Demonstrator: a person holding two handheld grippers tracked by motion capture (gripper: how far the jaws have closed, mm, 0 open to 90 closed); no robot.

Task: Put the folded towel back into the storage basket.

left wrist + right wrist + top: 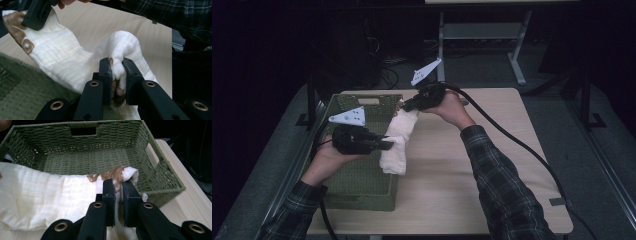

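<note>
The table (pixel 492 165) is the largest thing here, with a green woven basket (pixel 362 185) on its left part. The basket looks empty inside as far as the right gripper view shows. A cream cloth (pixel 396 145) with brown patches hangs in the air, stretched along the basket's right wall, partly over the basket and partly over the table beside it. So the cloth is lifted and spread between both tools, but it is not yet laid down anywhere; whether it is bound for the basket or coming out of it I cannot tell.

The left gripper (pixel 384 145) is clamped on the cloth's near end, its jaws pinching a bunched fold over the basket. The right gripper (pixel 406 107) is clamped on the far end, by the basket's far right corner.

To the right of the basket the table lies bare and wide. The basket's right wall sits just under the cloth, and its hanging edge could catch that rim.
</note>
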